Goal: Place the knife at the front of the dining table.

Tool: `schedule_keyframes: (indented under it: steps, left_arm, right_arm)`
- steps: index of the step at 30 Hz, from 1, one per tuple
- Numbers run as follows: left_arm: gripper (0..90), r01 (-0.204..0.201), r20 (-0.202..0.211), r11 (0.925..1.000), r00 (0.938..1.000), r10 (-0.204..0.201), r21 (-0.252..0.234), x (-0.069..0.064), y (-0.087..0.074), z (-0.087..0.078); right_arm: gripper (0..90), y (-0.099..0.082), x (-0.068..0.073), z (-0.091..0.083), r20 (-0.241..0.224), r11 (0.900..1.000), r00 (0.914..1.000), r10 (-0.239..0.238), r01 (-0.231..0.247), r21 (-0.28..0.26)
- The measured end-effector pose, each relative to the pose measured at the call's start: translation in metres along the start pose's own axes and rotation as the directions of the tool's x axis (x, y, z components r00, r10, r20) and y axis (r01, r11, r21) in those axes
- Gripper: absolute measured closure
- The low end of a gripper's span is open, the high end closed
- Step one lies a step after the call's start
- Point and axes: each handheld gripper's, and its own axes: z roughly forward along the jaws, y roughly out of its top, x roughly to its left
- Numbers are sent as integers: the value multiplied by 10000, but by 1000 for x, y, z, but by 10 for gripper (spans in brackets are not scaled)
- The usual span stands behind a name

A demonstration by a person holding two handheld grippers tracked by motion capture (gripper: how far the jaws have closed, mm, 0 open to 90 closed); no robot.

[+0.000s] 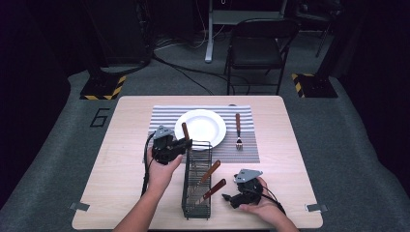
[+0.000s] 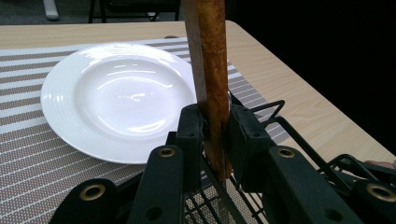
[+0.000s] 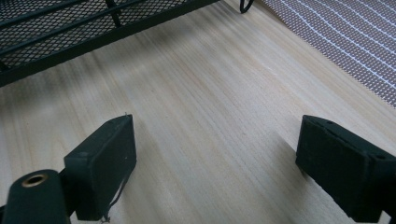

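The left gripper (image 2: 215, 135) is clamped on the wooden handle (image 2: 209, 70) of a utensil, both jaws pressed flat against the handle's sides in the left gripper view; the handle stands nearly upright, and its working end is hidden below the jaws, so the utensil type cannot be told. In the high view this gripper (image 1: 178, 145) sits at the far end of the black wire caddy (image 1: 197, 205), just beside the near-left rim of the white plate (image 1: 212, 137). The judged step is extraction: 1 utensil is being lifted out of the caddy for placement at the setting. The plate rests at the middle of the striped placemat (image 1: 246, 153), which lies toward the table's far edge, and a fork (image 1: 238, 131) with a wooden handle already lies on the mat to the right of the plate. 2 more wooden-handled utensils (image 1: 211, 179) lean in the caddy, near the table's (image 1: 290, 183) near edge. The right gripper (image 1: 229, 198) rests on the table near the near-right corner, its jaws wide apart and holding nothing, with bare wood between them in the right gripper view. The next move likely calls for raising the handle until the hidden end clears the caddy's wire rim, then laying the utensil on the mat's free left side beside the plate, without striking the plate.
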Motion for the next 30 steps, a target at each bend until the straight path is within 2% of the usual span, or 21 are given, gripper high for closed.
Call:
schedule_keyframes:
  steps: [5, 9, 14, 18, 21, 23, 29, 30]
  left_arm:
    - [768, -97, 100, 9998, 9999, 99, -150, -4, -2, -5]
    - [780, -375, 344, 9986, 9987, 388, -376, -8, -8, -12]
    - [787, -539, 542, 9975, 9969, 563, -451, -12, -11, -16]
    - [790, -744, 516, 9959, 9957, 770, -509, -16, -14, -16]
    - [784, -693, 575, 9976, 9959, 697, -87, -18, -17, -10]
    - [783, -778, 558, 9968, 9953, 786, -171, -18, -21, -7]
    - [786, -714, 504, 9972, 9961, 725, -239, -17, -22, -6]
    - [786, -842, 437, 9962, 9954, 852, -241, -17, -22, -6]
  right_arm:
    - [113, 0, 0, 0, -5, 10000, 10000, -22, 22, -2]
    - [113, 0, 0, 0, -8, 10000, 10000, -6, 6, -2]
    - [113, 0, 0, 0, -8, 10000, 10000, -12, 12, -3]
    - [113, 0, 0, 0, -7, 10000, 10000, -7, 7, 1]
    - [113, 0, 0, 0, -8, 10000, 10000, -11, 11, -2]
    - [114, 0, 0, 0, -8, 10000, 10000, -11, 11, -1]
    - [113, 0, 0, 0, -10, 10000, 10000, -8, 8, -3]
    - [113, 0, 0, 0, -11, 10000, 10000, -13, 13, 1]
